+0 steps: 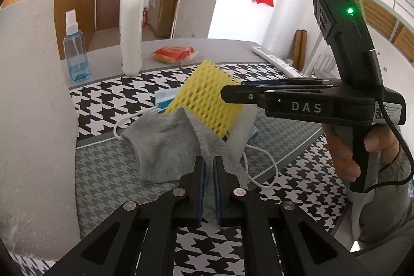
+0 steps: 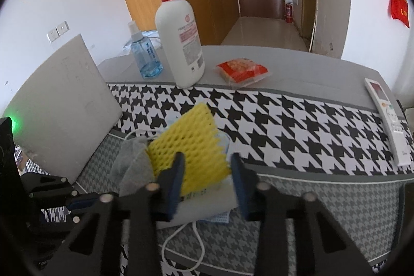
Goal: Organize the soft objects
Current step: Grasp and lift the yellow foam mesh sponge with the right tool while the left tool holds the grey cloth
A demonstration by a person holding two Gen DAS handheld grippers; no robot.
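Nearest: left hand-held gripper pressed together, pinching the grey sock by its edge, prob. to lift it off the pile w/o dragging the rest. Right hand-held gripper has jaws partly closed round the yellow foam net and white foam block; can't tell if pads press yet. Pile sits on the table's houndstooth mat, face mask underneath.

Count: 1 sock, 1 net, 1 block, at least 1 mask. Farther back: 1 pump bottle, 1 spray bottle, 1 snack pack, 1 remote.
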